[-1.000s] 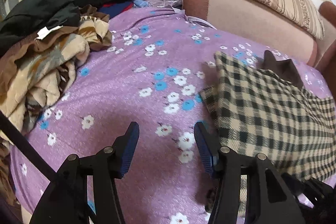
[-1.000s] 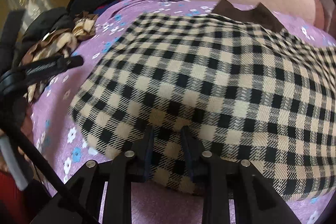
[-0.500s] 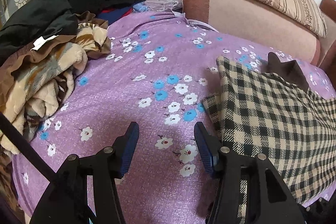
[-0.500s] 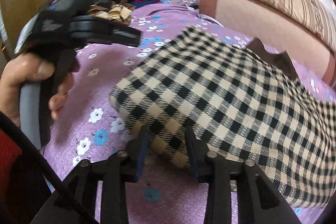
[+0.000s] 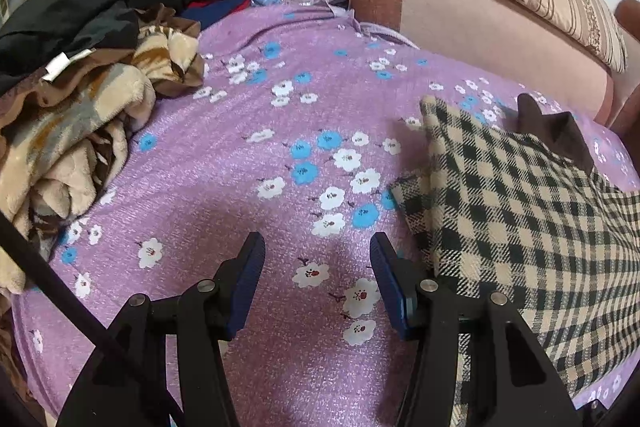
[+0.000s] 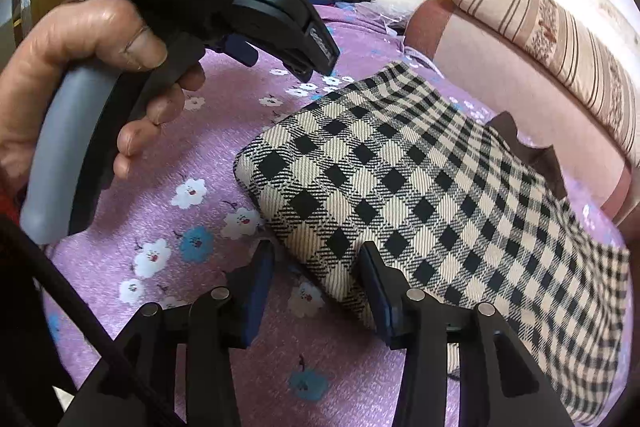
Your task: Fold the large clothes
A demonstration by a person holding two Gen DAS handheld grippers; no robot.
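On purple floral bedsheet (image 5: 224, 163), folded checked garment (image 6: 420, 195) lies at 3 o'clock. Right gripper (image 6: 316, 291) jaws opening, garment corner between, unpinched. Left gripper (image 5: 316, 287) spread, empty.

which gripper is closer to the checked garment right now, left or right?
Right. The right gripper sits at the folded edge of the checked garment, jaws opening with its edge between them. The left gripper is open over bare purple sheet, beside the garment.
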